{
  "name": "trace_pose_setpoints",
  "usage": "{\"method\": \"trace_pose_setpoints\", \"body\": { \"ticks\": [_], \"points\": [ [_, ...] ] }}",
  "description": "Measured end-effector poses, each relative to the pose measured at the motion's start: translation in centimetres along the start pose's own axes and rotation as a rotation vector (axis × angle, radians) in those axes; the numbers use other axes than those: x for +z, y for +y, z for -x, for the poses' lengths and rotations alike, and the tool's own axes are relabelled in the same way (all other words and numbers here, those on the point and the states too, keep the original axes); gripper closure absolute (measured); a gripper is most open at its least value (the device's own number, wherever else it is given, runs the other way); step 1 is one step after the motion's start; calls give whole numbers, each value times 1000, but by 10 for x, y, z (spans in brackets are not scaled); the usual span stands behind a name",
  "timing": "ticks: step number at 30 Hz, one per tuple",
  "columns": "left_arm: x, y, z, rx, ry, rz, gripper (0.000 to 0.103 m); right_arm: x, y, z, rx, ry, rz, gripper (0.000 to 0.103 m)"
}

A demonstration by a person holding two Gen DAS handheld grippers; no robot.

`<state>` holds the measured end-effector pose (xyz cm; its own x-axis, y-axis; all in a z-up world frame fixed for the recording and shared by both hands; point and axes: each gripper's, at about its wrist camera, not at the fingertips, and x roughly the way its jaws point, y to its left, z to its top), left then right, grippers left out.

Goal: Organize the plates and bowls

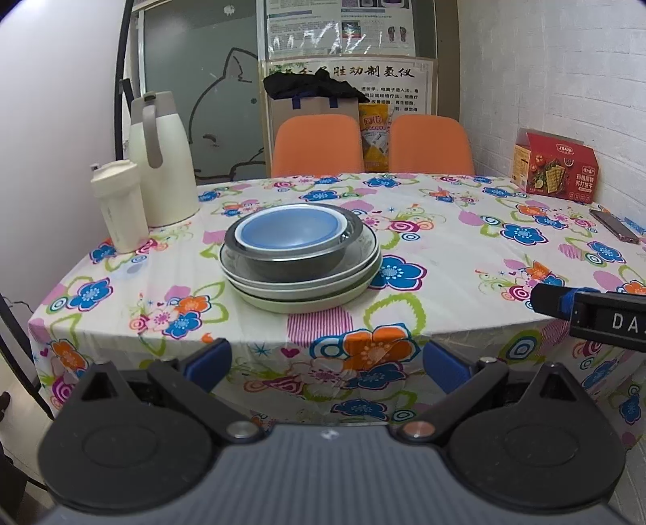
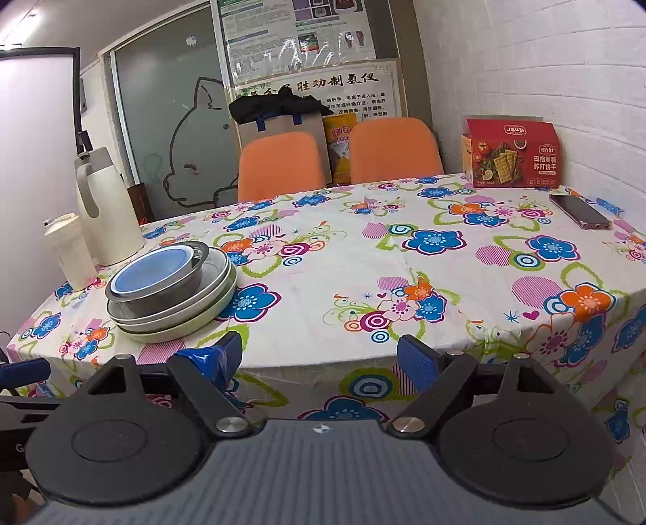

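Blue bowl (image 1: 288, 230) sat nested in a grey bowl (image 1: 298, 258), atop stacked plates (image 1: 303, 297), left of middle on the worktop (image 1: 444, 258). Stacking looked complete; little seemed left. Left gripper (image 1: 326, 363) and right gripper (image 2: 319, 357) hung off the near edge, both spread wide, holding nothing. Flask (image 1: 161, 161) and cup (image 1: 119, 204) stood beyond.

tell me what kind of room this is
Probably an office break room or a clinic's staff room: a table under a floral tablecloth, orange chairs, posters on the wall, and a cracker box beside a thermos jug.
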<state>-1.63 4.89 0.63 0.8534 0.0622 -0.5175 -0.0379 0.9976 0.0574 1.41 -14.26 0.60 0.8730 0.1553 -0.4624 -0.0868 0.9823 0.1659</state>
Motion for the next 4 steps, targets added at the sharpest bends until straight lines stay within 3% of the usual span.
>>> {"method": "trace_pose_setpoints", "body": {
  "ticks": [4],
  "points": [
    [0,-6,5,8,-22,-25,4,0,0,0,1,1,-3,32]
  ]
}}
